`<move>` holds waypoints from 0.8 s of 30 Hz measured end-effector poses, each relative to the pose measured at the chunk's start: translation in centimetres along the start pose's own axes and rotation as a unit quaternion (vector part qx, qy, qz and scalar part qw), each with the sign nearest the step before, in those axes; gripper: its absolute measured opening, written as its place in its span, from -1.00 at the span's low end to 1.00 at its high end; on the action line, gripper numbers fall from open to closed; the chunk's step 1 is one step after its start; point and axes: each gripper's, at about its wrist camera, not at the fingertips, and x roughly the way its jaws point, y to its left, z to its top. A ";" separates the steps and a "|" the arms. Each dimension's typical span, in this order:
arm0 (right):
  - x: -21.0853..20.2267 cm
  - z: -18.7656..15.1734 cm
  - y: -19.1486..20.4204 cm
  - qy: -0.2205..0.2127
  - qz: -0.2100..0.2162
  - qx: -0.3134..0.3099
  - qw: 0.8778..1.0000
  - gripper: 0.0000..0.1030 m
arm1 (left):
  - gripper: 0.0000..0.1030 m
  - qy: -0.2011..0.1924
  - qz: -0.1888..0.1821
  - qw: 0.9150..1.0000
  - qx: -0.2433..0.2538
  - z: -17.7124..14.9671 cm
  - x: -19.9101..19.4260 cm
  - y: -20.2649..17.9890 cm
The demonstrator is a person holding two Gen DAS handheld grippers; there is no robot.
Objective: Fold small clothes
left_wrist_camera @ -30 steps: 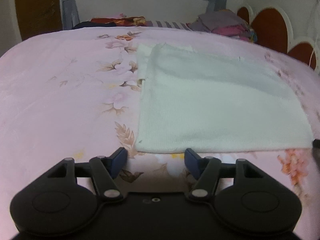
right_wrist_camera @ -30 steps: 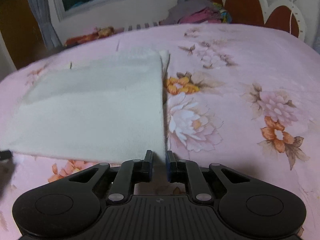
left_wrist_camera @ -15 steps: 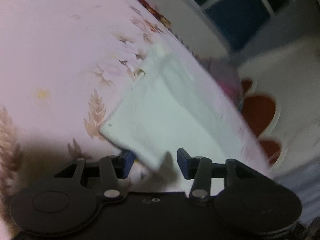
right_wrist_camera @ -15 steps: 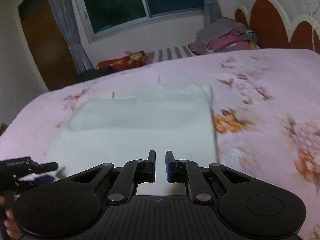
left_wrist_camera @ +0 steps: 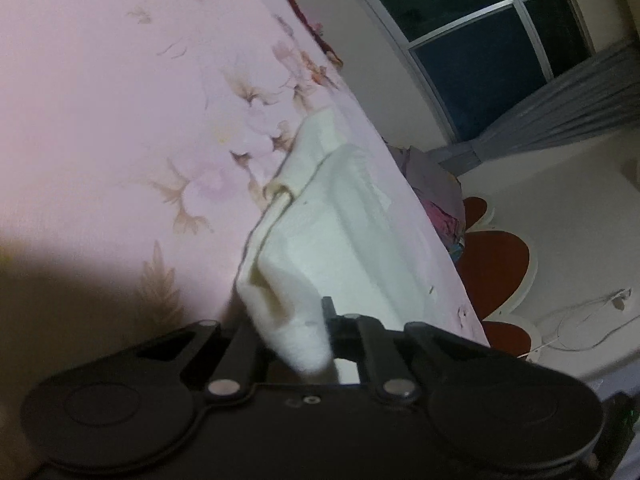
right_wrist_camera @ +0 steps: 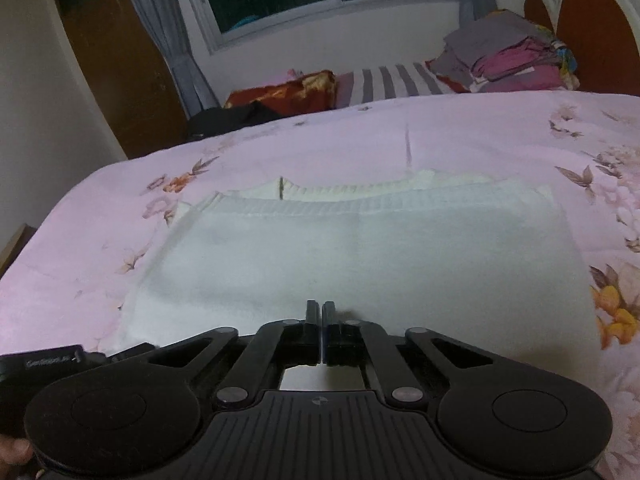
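Left wrist cam was rolled, close over the white garment (left_wrist_camera: 340,236), facing the window. Right wrist cam sat level, near edge. Both shared the garment and bed (right_wrist_camera: 460,132).

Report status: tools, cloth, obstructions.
Left tool shut on white cloth corner, lifted. Right tool shut at near edge; grip unclear. Nothing blocking on bed.

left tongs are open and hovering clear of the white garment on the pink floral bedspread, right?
Not quite. The left wrist view shows the left tongs closed on a bunched corner of the white garment, lifting it. The garment does lie on the pink floral bedspread.
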 end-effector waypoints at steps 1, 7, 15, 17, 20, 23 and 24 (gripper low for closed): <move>0.2 0.0 0.0 0.001 0.000 0.000 1.000 -1.00 | -0.86 -0.002 0.002 1.000 0.003 -0.1 -0.1 0.0; 2.3 -0.7 -0.7 0.036 -0.017 -0.004 0.999 -1.00 | -0.75 -0.024 0.028 0.999 -0.014 -0.7 -0.4 -0.2; 2.5 -0.6 -1.9 0.037 0.008 -0.004 0.999 -1.00 | -0.85 -0.036 0.042 0.992 0.111 -0.8 -1.8 -7.1; 2.2 -0.3 -2.7 0.041 0.027 0.013 0.999 -1.00 | -0.85 -0.035 0.024 0.989 0.144 -1.4 -1.8 -9.9; -0.8 0.3 -6.3 0.002 0.052 0.079 0.996 -1.00 | -0.85 -0.015 0.004 0.980 0.200 -2.9 -0.9 -14.5; -4.4 0.5 -11.4 -0.032 0.053 0.125 0.990 -1.00 | -0.85 0.018 -0.011 0.965 0.261 -5.7 0.8 -19.0; -5.6 0.5 -13.1 -0.042 0.048 0.133 0.989 -1.00 | -0.85 0.030 -0.016 0.961 0.275 -6.8 1.5 -20.4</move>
